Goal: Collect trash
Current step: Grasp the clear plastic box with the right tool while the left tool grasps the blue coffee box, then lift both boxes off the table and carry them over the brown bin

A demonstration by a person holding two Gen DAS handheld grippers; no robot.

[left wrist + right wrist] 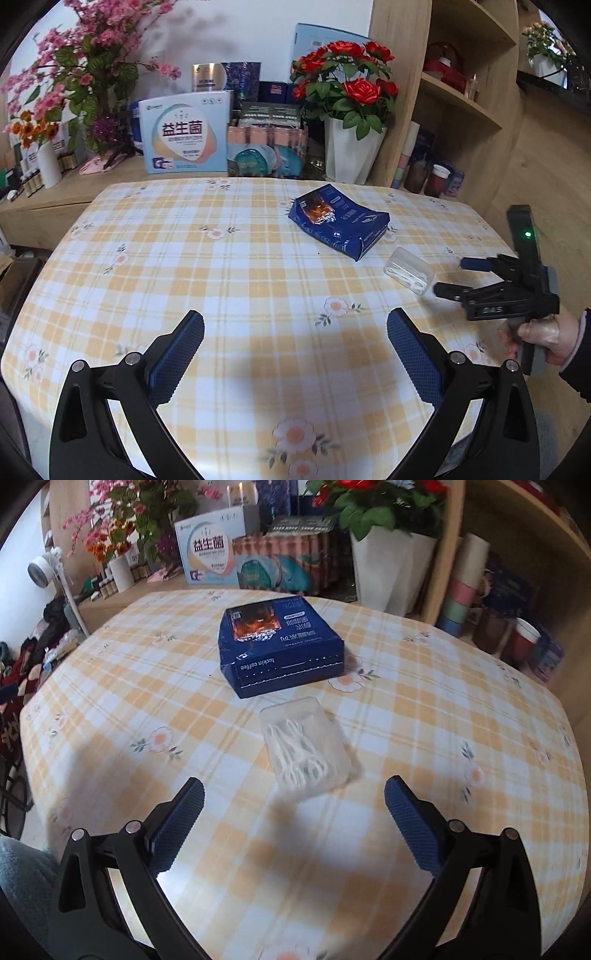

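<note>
Here the right gripper point(294, 805) gapes just short of the clear box point(304, 746).

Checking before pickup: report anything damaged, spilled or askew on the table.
The blue coffee box looks crumpled at one end in the left wrist view and lies at an angle. The clear plastic case beside it is closed; nothing has spilled.

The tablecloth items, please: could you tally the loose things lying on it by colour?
Blue: 1, the coffee box
Clear: 1, the plastic case of white picks
Total: 2, both on the checked tablecloth; nothing is held by either gripper.
</note>
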